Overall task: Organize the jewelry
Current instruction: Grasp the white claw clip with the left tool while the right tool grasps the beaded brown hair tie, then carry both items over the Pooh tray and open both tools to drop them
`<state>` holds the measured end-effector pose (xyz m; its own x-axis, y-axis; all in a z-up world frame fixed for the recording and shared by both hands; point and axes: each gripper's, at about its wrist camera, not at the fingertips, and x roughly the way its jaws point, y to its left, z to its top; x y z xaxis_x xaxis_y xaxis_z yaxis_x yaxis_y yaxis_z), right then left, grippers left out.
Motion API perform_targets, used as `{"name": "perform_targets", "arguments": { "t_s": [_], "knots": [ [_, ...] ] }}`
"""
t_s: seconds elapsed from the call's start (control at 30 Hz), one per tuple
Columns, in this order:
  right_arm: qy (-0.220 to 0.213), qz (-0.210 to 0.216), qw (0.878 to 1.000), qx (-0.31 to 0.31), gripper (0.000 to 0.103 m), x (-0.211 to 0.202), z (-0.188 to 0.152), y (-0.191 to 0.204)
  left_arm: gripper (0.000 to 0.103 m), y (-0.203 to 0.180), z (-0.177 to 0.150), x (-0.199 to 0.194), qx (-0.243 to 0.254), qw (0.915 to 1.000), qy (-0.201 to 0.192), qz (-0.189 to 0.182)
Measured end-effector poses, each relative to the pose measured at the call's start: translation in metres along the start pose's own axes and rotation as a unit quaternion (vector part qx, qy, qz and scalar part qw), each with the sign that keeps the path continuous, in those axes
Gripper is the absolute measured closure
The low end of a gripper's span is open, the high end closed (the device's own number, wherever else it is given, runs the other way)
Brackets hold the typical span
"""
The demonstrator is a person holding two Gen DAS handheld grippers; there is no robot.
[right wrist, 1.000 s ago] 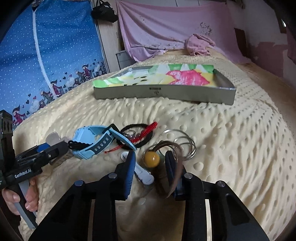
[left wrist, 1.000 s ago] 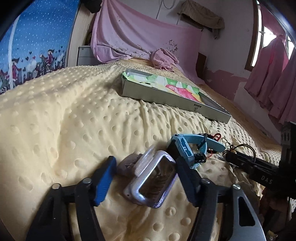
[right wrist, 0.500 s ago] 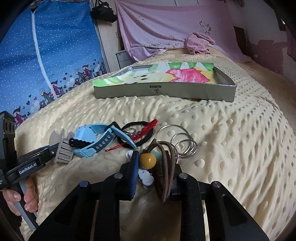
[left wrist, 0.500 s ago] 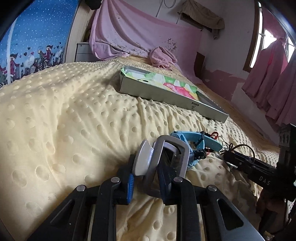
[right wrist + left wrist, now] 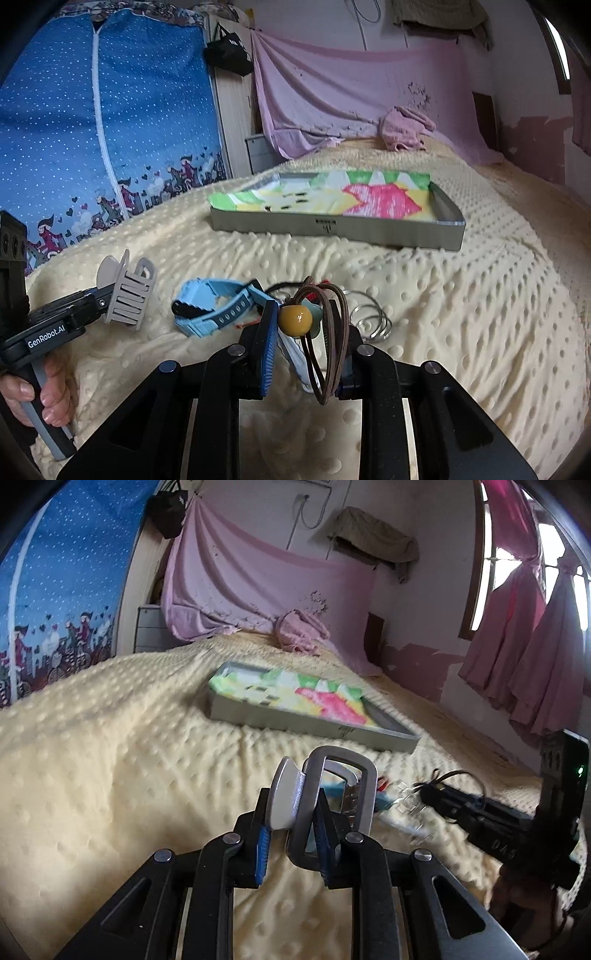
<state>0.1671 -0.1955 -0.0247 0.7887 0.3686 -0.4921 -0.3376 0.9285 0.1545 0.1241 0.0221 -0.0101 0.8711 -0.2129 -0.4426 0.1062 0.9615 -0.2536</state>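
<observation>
My left gripper (image 5: 291,834) is shut on a grey claw hair clip (image 5: 332,794) and holds it lifted above the yellow blanket; it also shows in the right wrist view (image 5: 125,291). My right gripper (image 5: 304,347) is shut on a brown hair tie with a yellow bead (image 5: 295,319), raised off the bed. A grey tray (image 5: 332,227) lined with bright paper sits further back, and also shows in the left wrist view (image 5: 310,722). A blue watch (image 5: 218,306), silver bangles (image 5: 371,321) and a black hair tie lie on the blanket.
The bed is covered by a bumpy yellow blanket (image 5: 461,314). A pink cloth (image 5: 404,127) lies at the far end. A blue patterned hanging (image 5: 103,140) is on the left, pink curtains (image 5: 532,635) on the right.
Both grippers closed on their items and lifted them off the blanket: the left took the claw clip, the right took the beaded hair tie. Both views now sit higher.
</observation>
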Motion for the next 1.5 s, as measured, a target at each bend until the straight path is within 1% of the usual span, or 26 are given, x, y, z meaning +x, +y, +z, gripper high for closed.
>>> {"name": "perform_targets", "arguments": {
  "t_s": [0.1,0.2,0.3,0.4,0.47,0.57,0.7,0.77,0.83,0.9,1.0,1.07,1.1,1.17,1.2,1.23,1.27,1.3,1.33,1.47,1.5],
  "knots": [
    [-0.011,0.010,1.000,0.010,0.081,-0.004,0.010,0.000,0.083,-0.011,0.018,0.003,0.007,0.9999,-0.013,-0.001],
    [-0.022,0.021,0.999,0.026,0.081,-0.008,0.027,-0.006,0.083,-0.018,0.039,0.016,-0.009,0.9998,-0.017,-0.007],
    [-0.032,0.015,0.999,0.014,0.081,0.000,0.054,-0.013,0.083,-0.022,0.064,0.040,-0.018,0.9997,-0.014,-0.005],
    [-0.030,0.011,0.999,0.012,0.081,0.022,0.083,-0.024,0.083,-0.022,0.087,0.070,-0.020,0.9998,-0.008,0.002],
    [-0.027,0.006,1.000,0.012,0.081,0.042,0.099,-0.031,0.083,-0.018,0.104,0.101,-0.021,0.9997,0.012,0.004],
    [-0.007,0.003,1.000,0.026,0.081,0.078,0.117,-0.045,0.083,-0.012,0.117,0.139,-0.026,0.9988,0.040,0.007],
    [0.029,-0.007,0.998,0.050,0.081,0.131,0.123,-0.064,0.083,-0.003,0.123,0.189,-0.027,0.9958,0.084,0.021],
    [0.050,-0.015,0.997,0.059,0.081,0.152,0.121,-0.070,0.083,0.003,0.122,0.212,-0.032,0.9918,0.119,0.031],
    [0.070,-0.016,0.995,0.071,0.081,0.173,0.117,-0.077,0.083,0.009,0.119,0.230,-0.047,0.9861,0.156,0.034],
    [0.091,-0.015,0.992,0.080,0.081,0.189,0.113,-0.081,0.083,0.016,0.117,0.240,-0.061,0.9811,0.181,0.032],
    [0.113,-0.017,0.990,0.088,0.081,0.203,0.107,-0.081,0.082,0.017,0.117,0.243,-0.063,0.9799,0.187,0.028],
    [0.122,-0.017,0.988,0.091,0.081,0.208,0.104,-0.082,0.078,0.016,0.115,0.246,-0.060,0.9782,0.197,0.027],
    [0.124,-0.016,0.988,0.091,0.080,0.209,0.102,-0.082,0.075,0.014,0.114,0.246,-0.055,0.9782,0.199,0.024],
    [0.123,-0.019,0.988,0.090,0.076,0.208,0.101,-0.081,0.065,0.009,0.112,0.243,-0.039,0.9794,0.197,0.020],
    [0.117,-0.021,0.989,0.089,0.066,0.204,0.101,-0.080,0.055,0.006,0.112,0.239,-0.030,0.9814,0.189,0.018],
    [0.107,-0.026,0.990,0.086,0.053,0.199,0.101,-0.078,0.045,0.002,0.111,0.231,-0.018,0.9846,0.172,0.022],
    [0.099,-0.026,0.991,0.086,0.050,0.192,0.102,-0.081,0.039,-0.002,0.111,0.222,-0.009,0.9876,0.154,0.030],
    [0.088,-0.026,0.992,0.085,0.049,0.184,0.101,-0.080,0.027,-0.002,0.113,0.219,-0.005,0.9892,0.142,0.037],
    [0.079,-0.029,0.993,0.084,0.049,0.178,0.101,-0.079,0.023,-0.002,0.113,0.210,-0.004,0.9914,0.122,0.046],
    [0.032,-0.036,0.995,0.088,0.048,0.147,0.100,-0.082,0.022,0.004,0.111,0.183,-0.026,0.9957,0.078,0.042],
    [0.017,-0.038,0.995,0.087,0.044,0.138,0.099,-0.082,0.020,0.006,0.110,0.175,-0.034,0.9963,0.066,0.042]
  ]
}}
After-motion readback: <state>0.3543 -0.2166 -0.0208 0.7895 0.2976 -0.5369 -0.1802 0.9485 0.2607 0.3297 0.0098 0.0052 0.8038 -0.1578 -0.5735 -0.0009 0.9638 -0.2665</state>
